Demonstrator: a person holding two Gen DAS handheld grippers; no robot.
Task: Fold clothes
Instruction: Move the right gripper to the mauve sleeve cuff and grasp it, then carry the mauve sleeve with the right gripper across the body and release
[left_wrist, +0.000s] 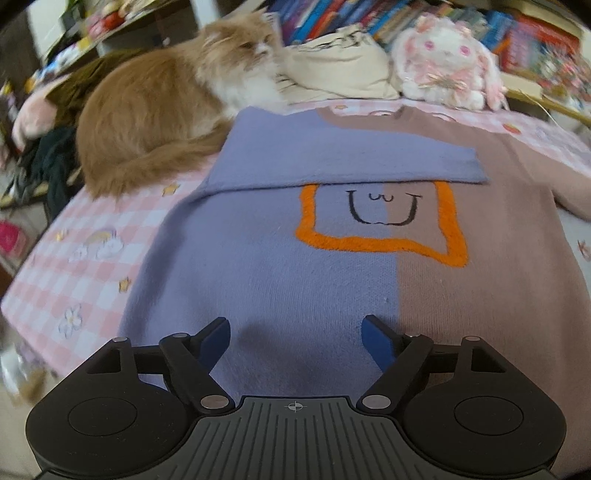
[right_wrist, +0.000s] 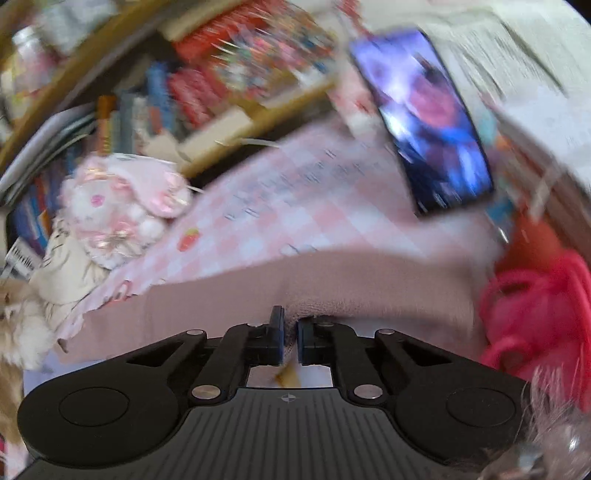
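Note:
A two-tone sweater (left_wrist: 288, 266), lavender on the left and dusty brown on the right, lies flat on the pink checked bedspread (left_wrist: 74, 251). An orange toast outline with a drawn face sits on its chest. Its lavender sleeve (left_wrist: 332, 155) is folded across the chest. My left gripper (left_wrist: 295, 334) hovers open above the lower hem, holding nothing. In the blurred right wrist view, my right gripper (right_wrist: 290, 325) is shut on the brown sleeve (right_wrist: 332, 288), pinching a fold of it just above the bedspread (right_wrist: 280, 199).
A fluffy orange and white cat (left_wrist: 159, 110) sits on the bed at the sweater's upper left corner. A cream bag (left_wrist: 340, 66) and a pink plush rabbit (left_wrist: 443, 59) lie beyond the collar. A lit phone (right_wrist: 424, 118) and a red bag (right_wrist: 539, 314) are to the right.

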